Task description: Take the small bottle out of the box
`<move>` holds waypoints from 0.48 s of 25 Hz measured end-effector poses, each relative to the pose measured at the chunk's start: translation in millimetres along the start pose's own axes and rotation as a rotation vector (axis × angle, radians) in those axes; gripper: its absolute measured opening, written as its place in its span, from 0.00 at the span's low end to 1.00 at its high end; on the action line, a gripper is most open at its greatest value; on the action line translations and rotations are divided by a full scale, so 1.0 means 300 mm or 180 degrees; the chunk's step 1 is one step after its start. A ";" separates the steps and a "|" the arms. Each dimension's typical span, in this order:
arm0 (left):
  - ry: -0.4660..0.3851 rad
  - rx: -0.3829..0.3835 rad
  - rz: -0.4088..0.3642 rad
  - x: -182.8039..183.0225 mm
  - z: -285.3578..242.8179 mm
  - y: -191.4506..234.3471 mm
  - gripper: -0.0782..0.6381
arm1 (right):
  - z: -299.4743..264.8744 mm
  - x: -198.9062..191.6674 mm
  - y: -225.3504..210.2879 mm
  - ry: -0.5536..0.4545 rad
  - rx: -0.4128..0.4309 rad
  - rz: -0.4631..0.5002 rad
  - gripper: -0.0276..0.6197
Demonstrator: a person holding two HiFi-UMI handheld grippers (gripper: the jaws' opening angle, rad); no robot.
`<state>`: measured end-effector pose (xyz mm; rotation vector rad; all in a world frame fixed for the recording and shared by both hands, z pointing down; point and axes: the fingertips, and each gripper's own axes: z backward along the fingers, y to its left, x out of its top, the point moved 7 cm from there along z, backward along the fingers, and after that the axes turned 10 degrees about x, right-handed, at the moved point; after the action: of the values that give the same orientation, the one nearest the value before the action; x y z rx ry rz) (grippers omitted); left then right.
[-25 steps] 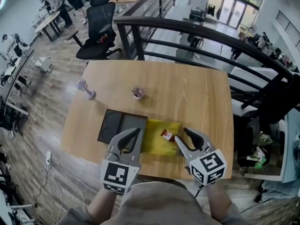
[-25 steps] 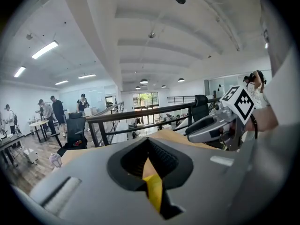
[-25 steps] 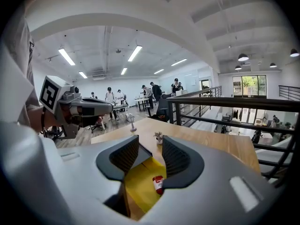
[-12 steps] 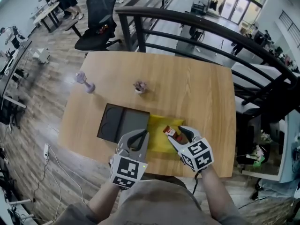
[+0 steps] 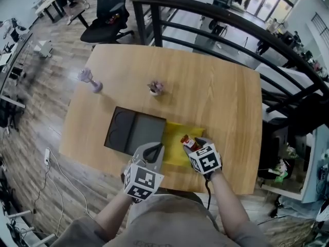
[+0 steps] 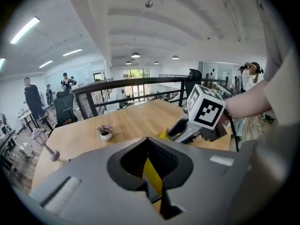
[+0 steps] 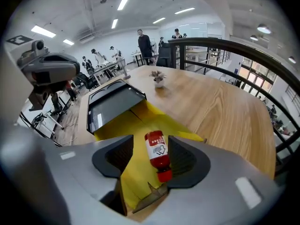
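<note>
A small red bottle [image 5: 186, 141] with a white label lies in the open yellow box [image 5: 174, 134] near the table's front edge. In the right gripper view the bottle [image 7: 156, 153] lies between the jaws of my right gripper [image 7: 151, 140], cap toward me. Those jaws are opening and only the right one is close to it. In the head view the right gripper [image 5: 194, 143] sits over the box's right part. My left gripper [image 5: 156, 149] is at the box's left wall. In its own view the left gripper [image 6: 148, 140] is shut on a thin yellow wall of the box [image 6: 152, 173].
The box's black lid [image 5: 134, 131] lies open to the left of the yellow part. Farther back on the wooden table [image 5: 221, 102] stand a small potted plant [image 5: 154, 88] and a purple figure [image 5: 89, 80]. A dark railing [image 5: 216, 22] runs behind the table, and an office chair [image 5: 108, 12] stands beyond it.
Both grippers have moved forward to the yellow box. The left jaws, open a second ago, have shut on the box wall. The right jaws have widened around the bottle.
</note>
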<state>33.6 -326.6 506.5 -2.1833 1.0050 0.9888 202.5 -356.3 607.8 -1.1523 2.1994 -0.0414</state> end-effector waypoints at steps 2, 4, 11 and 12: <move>0.0063 -0.0025 -0.0002 -0.020 -0.014 -0.002 0.11 | -0.034 -0.016 -0.004 0.0170 -0.0050 0.0070 0.37; 0.0107 -0.0033 -0.0001 -0.034 -0.023 0.001 0.11 | -0.063 -0.031 -0.002 0.0355 -0.0101 0.0167 0.37; 0.0207 -0.0007 0.0016 -0.064 -0.015 0.021 0.11 | -0.160 -0.067 -0.028 0.0912 -0.0411 0.0587 0.37; 0.0216 0.0002 0.0019 -0.068 -0.010 0.025 0.11 | -0.172 -0.070 -0.032 0.0991 -0.0458 0.0641 0.37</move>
<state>19.7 -324.7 523.4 -2.2279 1.0432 0.9222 189.4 -359.9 662.6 -1.0507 2.6227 0.0253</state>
